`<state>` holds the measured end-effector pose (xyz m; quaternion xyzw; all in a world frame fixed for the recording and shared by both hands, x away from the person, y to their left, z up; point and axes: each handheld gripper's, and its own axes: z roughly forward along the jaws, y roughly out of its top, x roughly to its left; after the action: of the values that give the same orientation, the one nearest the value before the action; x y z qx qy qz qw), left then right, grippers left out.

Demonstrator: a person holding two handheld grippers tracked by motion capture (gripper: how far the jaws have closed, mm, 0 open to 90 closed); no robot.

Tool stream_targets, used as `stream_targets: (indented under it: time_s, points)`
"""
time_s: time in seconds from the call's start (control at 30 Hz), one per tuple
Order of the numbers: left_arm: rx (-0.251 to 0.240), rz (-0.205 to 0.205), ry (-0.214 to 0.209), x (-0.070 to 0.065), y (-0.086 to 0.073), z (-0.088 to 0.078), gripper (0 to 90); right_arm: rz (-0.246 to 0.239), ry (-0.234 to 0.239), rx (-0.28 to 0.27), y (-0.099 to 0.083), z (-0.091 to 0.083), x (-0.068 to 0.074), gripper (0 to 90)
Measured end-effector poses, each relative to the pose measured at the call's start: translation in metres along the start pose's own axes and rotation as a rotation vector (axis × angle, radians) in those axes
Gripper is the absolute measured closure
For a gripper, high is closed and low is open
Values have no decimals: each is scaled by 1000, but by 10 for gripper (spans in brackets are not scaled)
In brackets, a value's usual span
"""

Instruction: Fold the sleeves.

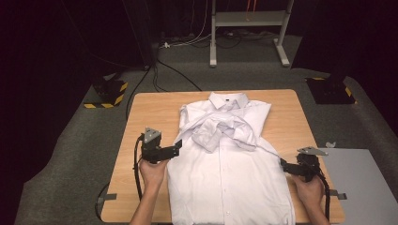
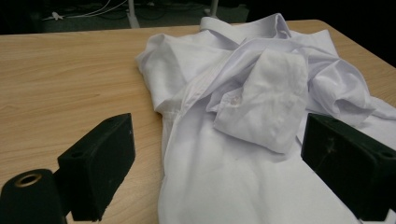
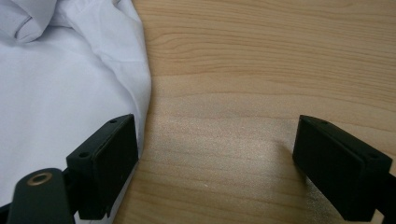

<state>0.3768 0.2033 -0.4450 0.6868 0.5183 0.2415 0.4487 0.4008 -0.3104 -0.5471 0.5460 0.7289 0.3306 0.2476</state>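
White shirt [image 1: 230, 159] lies face up in the centre of the bench [image 1: 141, 117], collar at the top of the frame, hem running off the bottom edge. Both sleeves [image 1: 225, 131] are crossed over the chest, bunched, which looks like a fold in progress. Left gripper [image 1: 177, 149] sits at the shirt's left side seam, jaws spread, nothing pinched; in the left gripper view the seam lies between them, likely lined up to grab that edge. Right gripper [image 1: 283, 164] mirrors it at the right seam, jaws spread over bare wood just beside the cloth.
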Motion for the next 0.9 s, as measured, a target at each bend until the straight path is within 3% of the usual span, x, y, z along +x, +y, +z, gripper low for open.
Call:
stream_targets:
  time_s: [0.9]
  points:
    - [102, -11, 61, 6, -33, 12, 100, 0, 0, 0, 0, 0, 0, 139]
